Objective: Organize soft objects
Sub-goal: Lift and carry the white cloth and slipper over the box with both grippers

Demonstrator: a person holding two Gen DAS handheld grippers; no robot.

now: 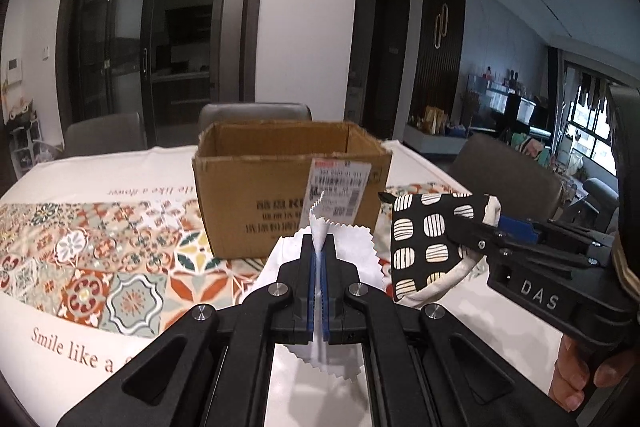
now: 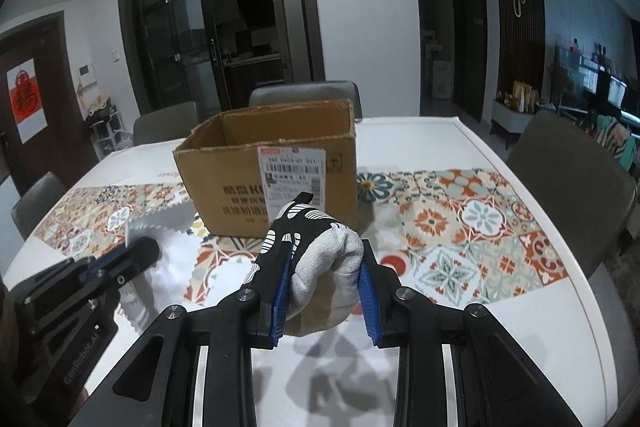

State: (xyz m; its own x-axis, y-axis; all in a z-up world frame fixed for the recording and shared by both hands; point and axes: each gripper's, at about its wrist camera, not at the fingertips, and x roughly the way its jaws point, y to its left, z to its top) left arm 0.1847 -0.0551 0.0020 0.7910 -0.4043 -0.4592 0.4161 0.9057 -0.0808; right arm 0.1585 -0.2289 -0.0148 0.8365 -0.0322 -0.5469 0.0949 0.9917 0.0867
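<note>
An open cardboard box (image 1: 292, 187) (image 2: 276, 171) with a shipping label stands on the table ahead of both grippers. My left gripper (image 1: 319, 251) is shut on a white cloth with zigzag edges (image 1: 320, 227), which hangs lifted off the table; that cloth (image 2: 168, 243) and the left gripper (image 2: 136, 255) also show at the left of the right wrist view. My right gripper (image 2: 324, 259) is shut on a padded black mitt with cream spots and grey lining (image 2: 316, 247). The mitt (image 1: 428, 239) and right gripper (image 1: 492, 227) appear at the right of the left wrist view, level with the box front.
The table carries a white cloth with a patterned tile band (image 1: 100, 251) (image 2: 472, 227) and printed lettering. Grey chairs (image 1: 256, 113) (image 2: 572, 179) stand at the far side and the right edge. A hand (image 1: 592, 375) grips the right gripper's handle.
</note>
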